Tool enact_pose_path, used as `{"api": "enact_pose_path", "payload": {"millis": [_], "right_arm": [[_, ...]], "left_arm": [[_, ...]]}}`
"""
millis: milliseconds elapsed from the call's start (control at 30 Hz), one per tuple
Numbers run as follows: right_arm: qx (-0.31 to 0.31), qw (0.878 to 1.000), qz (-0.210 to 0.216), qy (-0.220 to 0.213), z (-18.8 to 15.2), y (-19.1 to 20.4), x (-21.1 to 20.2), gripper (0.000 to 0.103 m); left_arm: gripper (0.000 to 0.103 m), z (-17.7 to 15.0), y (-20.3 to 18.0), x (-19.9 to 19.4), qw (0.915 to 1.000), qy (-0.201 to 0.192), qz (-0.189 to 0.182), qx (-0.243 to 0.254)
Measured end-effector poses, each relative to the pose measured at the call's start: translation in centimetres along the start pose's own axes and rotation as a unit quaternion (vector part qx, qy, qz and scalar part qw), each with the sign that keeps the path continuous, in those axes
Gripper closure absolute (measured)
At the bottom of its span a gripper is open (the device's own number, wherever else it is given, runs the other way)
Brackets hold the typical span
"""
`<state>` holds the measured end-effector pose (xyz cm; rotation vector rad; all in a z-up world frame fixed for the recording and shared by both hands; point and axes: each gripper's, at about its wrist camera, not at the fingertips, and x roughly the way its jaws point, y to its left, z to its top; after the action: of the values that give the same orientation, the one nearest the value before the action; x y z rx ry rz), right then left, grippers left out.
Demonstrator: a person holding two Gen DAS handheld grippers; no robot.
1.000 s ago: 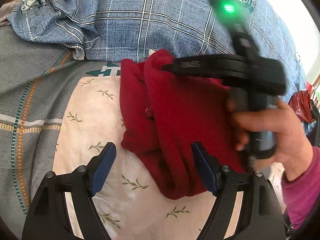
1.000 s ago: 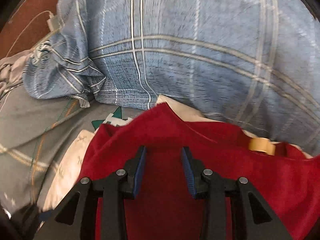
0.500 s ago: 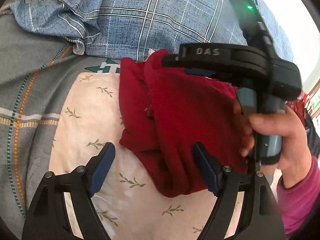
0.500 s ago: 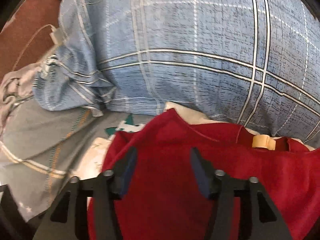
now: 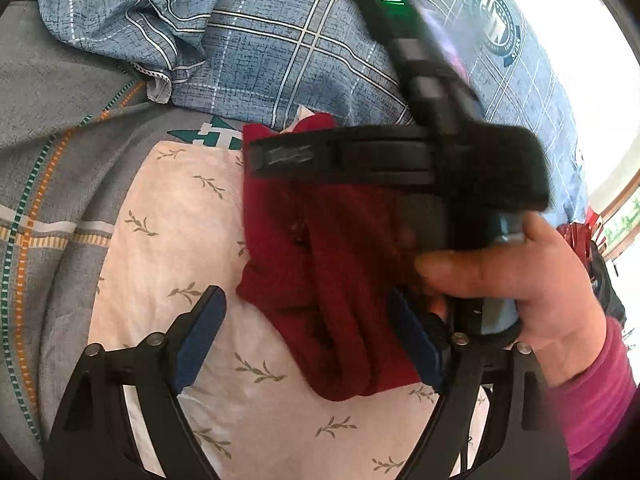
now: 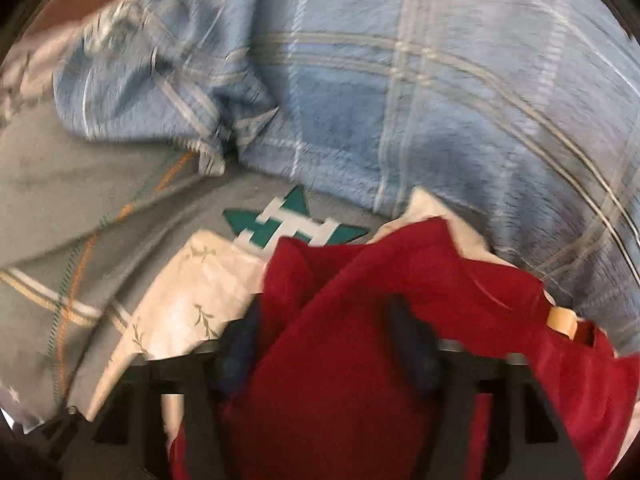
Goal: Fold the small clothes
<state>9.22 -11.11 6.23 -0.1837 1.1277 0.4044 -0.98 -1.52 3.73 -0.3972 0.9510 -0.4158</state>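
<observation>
Spreading beyond both grippers, a blue plaid quilt (image 5: 280,52) fills the far side, with a grey blanket (image 5: 52,128) off to the left and a cream leaf-print pillow (image 5: 168,216) just ahead. A folded red garment (image 5: 340,280) lies on the pillow, its near end between the spread-apart fingers of the left gripper (image 5: 308,336), which grasps nothing. The right gripper (image 6: 328,344), held in a hand (image 5: 516,284), hovers over the garment with its fingers parted, red cloth bunched between and around them, too blurred to tell contact.
</observation>
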Motion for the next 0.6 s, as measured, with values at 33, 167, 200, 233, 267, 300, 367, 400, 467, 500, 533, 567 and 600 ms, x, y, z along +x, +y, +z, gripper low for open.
{"api": "enact_pose_path", "payload": {"millis": [33, 167, 200, 233, 267, 300, 367, 400, 467, 500, 533, 567, 600], "right_arm": [[0.006, 1.0, 0.011, -0.011, -0.2, -0.4, -0.8, 0.077], [0.022, 0.998, 0.038, -0.046, -1.4, -2.1, -3.9, 0.085], [0.026, 0.997, 0.041, -0.053, -1.6, -2.5, -4.6, 0.086], [0.029, 0.997, 0.045, -0.056, -1.8, -2.9, -5.1, 0.086], [0.034, 0.997, 0.048, -0.057, -1.9, -3.3, -5.5, 0.086], [0.038, 0.996, 0.05, -0.057, -2.0, -3.8, -5.8, 0.086], [0.045, 0.996, 0.052, -0.055, -2.2, -4.3, -5.8, 0.086], [0.049, 0.996, 0.06, -0.053, -2.2, -4.6, -5.8, 0.086], [0.063, 0.994, 0.077, -0.049, -1.8, -5.0, -5.8, 0.08], [0.082, 0.991, 0.091, -0.045, -1.6, -5.4, -5.8, 0.075], [0.097, 0.989, 0.101, -0.042, -1.4, -5.8, -5.9, 0.062], [0.109, 0.987, 0.11, -0.039, -1.2, -6.0, -5.9, 0.052], [0.12, 0.986, 0.107, -0.035, -0.9, -6.2, -5.9, 0.031]], "left_arm": [[0.017, 0.1, -0.1, 0.1, 1.0, -0.001, -0.003, 0.001], [0.017, 0.5, -0.8, 0.8, 0.9999, -0.007, -0.008, 0.009], [0.017, 0.5, -0.9, 1.0, 0.9998, -0.012, -0.007, 0.012], [0.017, 0.6, -1.0, 1.1, 0.9996, -0.02, -0.014, 0.013], [0.017, 0.8, -1.0, 1.2, 0.9995, -0.025, -0.018, 0.011], [0.018, 0.9, -1.0, 1.1, 0.9991, -0.032, -0.028, 0.007], [0.03, 0.9, -0.9, 0.7, 0.9981, -0.043, -0.042, 0.008], [0.039, 1.0, -1.0, 0.6, 0.9978, -0.046, -0.045, 0.012], [0.048, 1.2, -1.2, 0.2, 0.9969, -0.055, -0.05, 0.026], [0.052, 1.2, -1.5, -0.2, 0.9963, -0.06, -0.054, 0.03], [0.054, 1.3, -1.6, -0.5, 0.9954, -0.066, -0.061, 0.035], [0.054, 1.3, -1.8, -0.7, 0.9947, -0.069, -0.065, 0.04], [0.054, 1.3, -2.1, -1.0, 0.9941, -0.072, -0.067, 0.046]]}}
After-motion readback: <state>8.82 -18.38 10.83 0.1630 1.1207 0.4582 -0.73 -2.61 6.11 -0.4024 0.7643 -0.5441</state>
